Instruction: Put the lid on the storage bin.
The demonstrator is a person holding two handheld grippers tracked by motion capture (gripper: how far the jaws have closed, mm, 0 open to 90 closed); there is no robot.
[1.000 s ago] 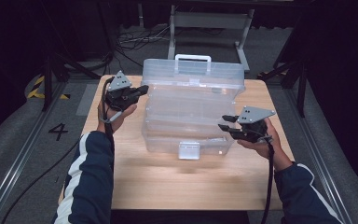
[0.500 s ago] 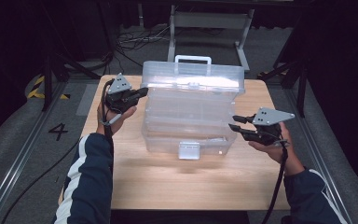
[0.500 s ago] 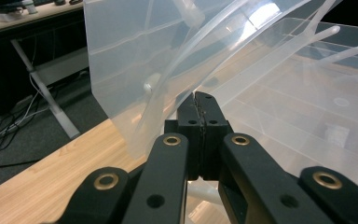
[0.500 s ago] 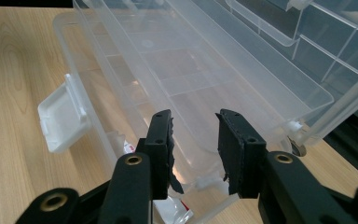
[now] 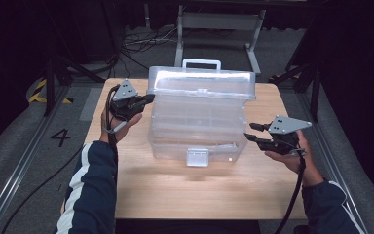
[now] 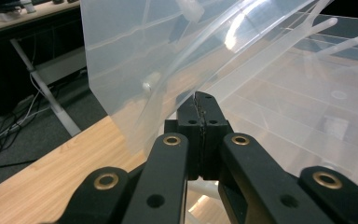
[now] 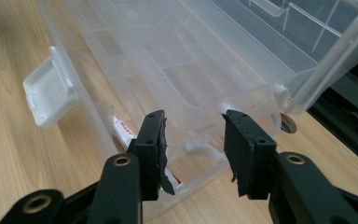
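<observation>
A clear plastic compartment box (image 5: 199,126) stands mid-table with its lid (image 5: 202,83) tilted up; a white handle (image 5: 202,62) tops the lid. My left gripper (image 5: 148,99) is shut, its tips against the lid's left edge (image 6: 135,70); I cannot tell if the rim is pinched between them. My right gripper (image 5: 253,132) is open just off the box's right side, nothing between its jaws. In the right gripper view it (image 7: 193,135) faces the box's lower corner (image 7: 205,149), near the hanging front latch (image 7: 49,93).
The wooden table (image 5: 175,190) has bare room in front of the box and at both sides. A white and red item (image 7: 123,130) lies inside the box bottom. Dark floor, cables and a metal stand (image 5: 219,22) lie beyond the far edge.
My right gripper has drawn away from the box's right side, to the right and slightly lower. The left gripper and the lid have stayed put.
</observation>
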